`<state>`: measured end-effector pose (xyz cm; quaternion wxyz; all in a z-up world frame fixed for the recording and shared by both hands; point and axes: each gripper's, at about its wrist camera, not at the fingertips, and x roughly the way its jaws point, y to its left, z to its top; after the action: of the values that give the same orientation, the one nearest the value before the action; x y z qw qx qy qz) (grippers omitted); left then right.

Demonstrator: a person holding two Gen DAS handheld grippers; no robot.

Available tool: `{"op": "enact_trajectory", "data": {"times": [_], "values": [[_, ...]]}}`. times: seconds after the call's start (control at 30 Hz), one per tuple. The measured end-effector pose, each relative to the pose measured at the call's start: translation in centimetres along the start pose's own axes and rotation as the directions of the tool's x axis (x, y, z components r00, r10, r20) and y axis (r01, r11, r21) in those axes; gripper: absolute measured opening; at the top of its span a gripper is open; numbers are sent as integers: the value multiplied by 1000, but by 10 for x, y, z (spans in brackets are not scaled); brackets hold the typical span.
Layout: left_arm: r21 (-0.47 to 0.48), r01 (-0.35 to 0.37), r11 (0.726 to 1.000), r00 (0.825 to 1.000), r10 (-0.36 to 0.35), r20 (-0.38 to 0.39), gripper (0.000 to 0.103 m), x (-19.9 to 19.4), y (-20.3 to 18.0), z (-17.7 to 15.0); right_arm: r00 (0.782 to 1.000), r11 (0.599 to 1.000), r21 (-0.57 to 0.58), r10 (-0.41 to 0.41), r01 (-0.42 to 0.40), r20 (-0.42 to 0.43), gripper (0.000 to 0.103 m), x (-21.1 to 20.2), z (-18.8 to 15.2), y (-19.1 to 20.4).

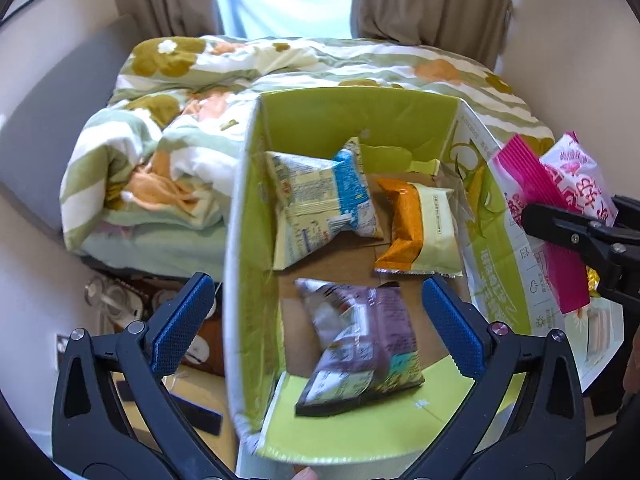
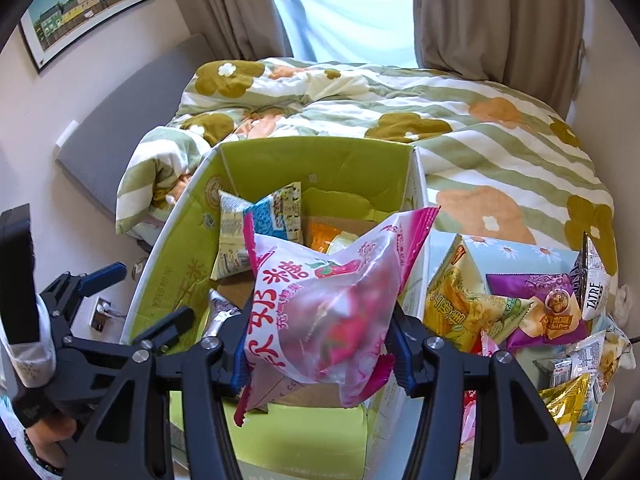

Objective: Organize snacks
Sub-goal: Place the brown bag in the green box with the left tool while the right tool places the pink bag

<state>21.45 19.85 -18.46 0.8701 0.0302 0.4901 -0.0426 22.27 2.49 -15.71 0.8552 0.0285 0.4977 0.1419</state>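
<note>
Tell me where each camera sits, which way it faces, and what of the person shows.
Left wrist: on the open left gripper, looking down into the green box at a purple packet; a fingertip shows at the bottom edge.
Right wrist: on the right gripper, shut on a pink candy bag above the box; a hand shows lower left.
Shared: box, bed, curtains, each other's gripper.

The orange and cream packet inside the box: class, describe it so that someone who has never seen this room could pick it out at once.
Find the green cardboard box at the foot of the flowered bed. Three packets lie on its brown floor; the orange and cream packet lies toward the far right. It alone has an orange side, unlike the blue and cream packet to its left and the purple packet nearer the camera.
</note>
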Motion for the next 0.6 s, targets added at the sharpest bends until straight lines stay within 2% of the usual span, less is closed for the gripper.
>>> {"op": "enact_trajectory", "data": {"times": [0.13, 0.33, 0.6], "values": [[-49, -45, 998, 999, 46, 12, 102, -17, 11, -8, 999, 999, -32, 23, -24, -26, 52, 3, 0, 6], [-117, -75, 990, 997, 77, 11, 102, -34, 27, -20, 993, 995, -57, 73, -78, -88, 52, 21, -1, 19], [-121, -83, 989, 996, 84, 3, 102, -37, 28, -31, 991, 995, -70, 63, -72, -120, 54, 36, -12, 28]]}}
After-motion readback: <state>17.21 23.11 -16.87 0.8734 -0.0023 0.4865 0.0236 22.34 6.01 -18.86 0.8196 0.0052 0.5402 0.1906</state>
